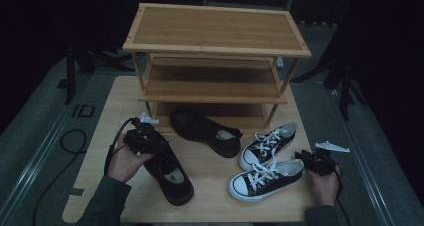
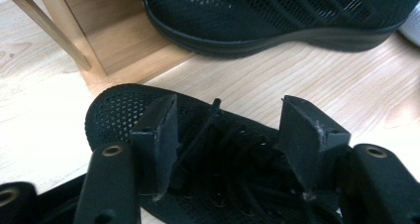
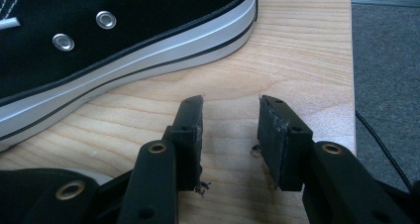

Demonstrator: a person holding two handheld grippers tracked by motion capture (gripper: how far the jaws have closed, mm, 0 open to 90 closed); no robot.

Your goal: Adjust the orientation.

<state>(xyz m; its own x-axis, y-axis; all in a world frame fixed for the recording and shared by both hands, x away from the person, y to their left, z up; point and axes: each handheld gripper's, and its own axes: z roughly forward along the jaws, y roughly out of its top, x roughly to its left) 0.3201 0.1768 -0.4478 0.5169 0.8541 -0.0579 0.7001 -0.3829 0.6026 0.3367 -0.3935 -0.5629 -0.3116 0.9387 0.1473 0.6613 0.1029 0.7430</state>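
Item — black mesh shoe, low-cut, with perforated knit upper, black laces and dark sole; a pale insole patch shows through the opening in the high view. It lies on the wooden table, front left, toe pointing towards the rack, heel nearest the table's near edge.

Left gripper: held over the toe and lace part of this shoe. In the left gripper view its jaws stand wide apart on either side of the laces, the pads not pressing on them — open, nothing gripped.

Right gripper: rests at the right of the table, just beside the heel of the near black-and-white sneaker. Its jaws are apart over bare wood, holding nothing.

Other stock: a second black mesh shoe lies in front of the rack's lowest tier; a second black-and-white sneaker lies beyond the first. A three-tier bamboo rack stands at the back of the table, its shelves bare.

Markings: a small mark on the insole patch is too small to read; no other brand or writing legible.

Obscured: the toe of the first shoe is covered by the left gripper in the high view; surroundings beyond the table are dark
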